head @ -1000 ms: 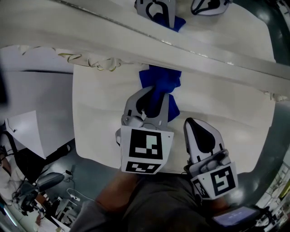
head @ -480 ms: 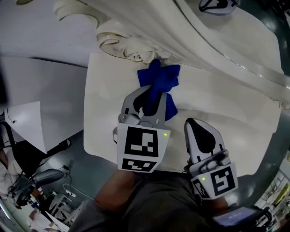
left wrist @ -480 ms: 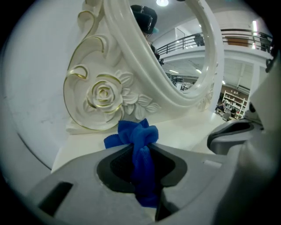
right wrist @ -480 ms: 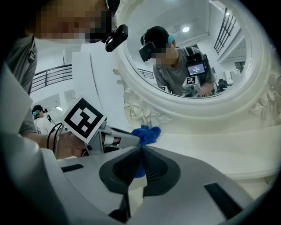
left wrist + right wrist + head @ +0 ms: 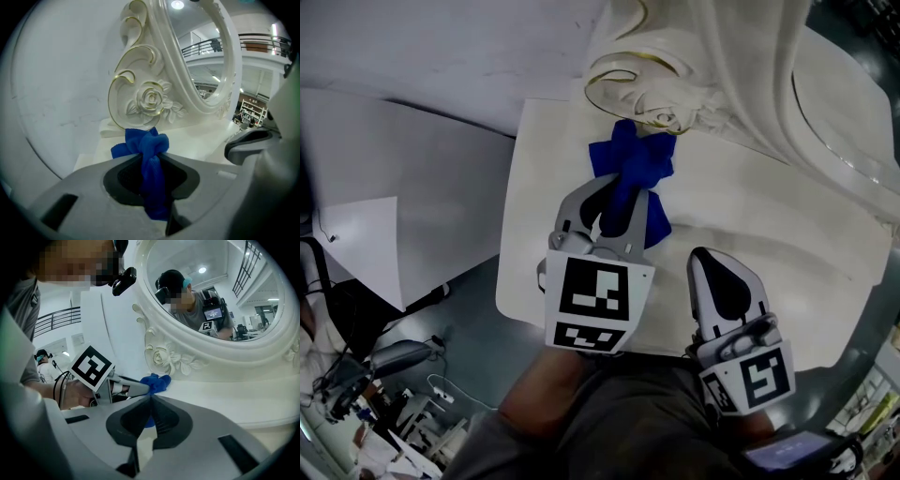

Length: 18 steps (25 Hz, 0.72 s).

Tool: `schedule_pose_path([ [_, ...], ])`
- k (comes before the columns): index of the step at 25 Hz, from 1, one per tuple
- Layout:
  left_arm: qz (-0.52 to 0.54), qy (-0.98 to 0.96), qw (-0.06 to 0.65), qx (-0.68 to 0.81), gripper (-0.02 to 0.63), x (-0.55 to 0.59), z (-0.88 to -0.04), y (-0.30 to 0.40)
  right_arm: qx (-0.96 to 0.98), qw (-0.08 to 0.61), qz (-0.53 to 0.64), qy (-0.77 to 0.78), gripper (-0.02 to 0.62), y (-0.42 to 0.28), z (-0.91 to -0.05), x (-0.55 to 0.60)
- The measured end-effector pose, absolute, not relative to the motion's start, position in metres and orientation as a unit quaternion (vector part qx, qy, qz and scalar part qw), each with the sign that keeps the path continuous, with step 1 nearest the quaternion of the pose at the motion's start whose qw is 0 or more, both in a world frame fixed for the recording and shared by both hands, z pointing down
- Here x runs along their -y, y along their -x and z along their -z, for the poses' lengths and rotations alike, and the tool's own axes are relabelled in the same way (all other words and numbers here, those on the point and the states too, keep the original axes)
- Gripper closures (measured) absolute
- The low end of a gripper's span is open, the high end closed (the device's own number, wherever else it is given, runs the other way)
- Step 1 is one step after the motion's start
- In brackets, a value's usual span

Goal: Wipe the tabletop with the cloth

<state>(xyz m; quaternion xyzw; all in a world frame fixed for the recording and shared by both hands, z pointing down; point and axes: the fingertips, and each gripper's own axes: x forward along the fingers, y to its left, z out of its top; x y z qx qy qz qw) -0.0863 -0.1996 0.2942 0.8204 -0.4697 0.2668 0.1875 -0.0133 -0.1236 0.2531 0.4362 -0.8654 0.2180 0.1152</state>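
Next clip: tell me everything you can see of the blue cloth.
The cloth is deep blue, soft, ribbed-looking fabric, scrunched into a knot-like bunch rather than spread flat. The left hand-held gripper is shut on its middle; the bunched end sticks out past the jaws, a tail hangs behind them. It lies on the white tabletop, right by the mirror frame's carved rose; contact there is unclear.
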Motion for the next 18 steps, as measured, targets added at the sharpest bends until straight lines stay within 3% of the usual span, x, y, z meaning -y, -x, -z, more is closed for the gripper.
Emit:
schedule_pose_path([
  [18,-0.250,-0.795,0.202,0.514,0.517,0.196,-0.297,0.195,0.882,0.138,-0.194,-0.406,0.581,0.098,-0.246,0.114],
])
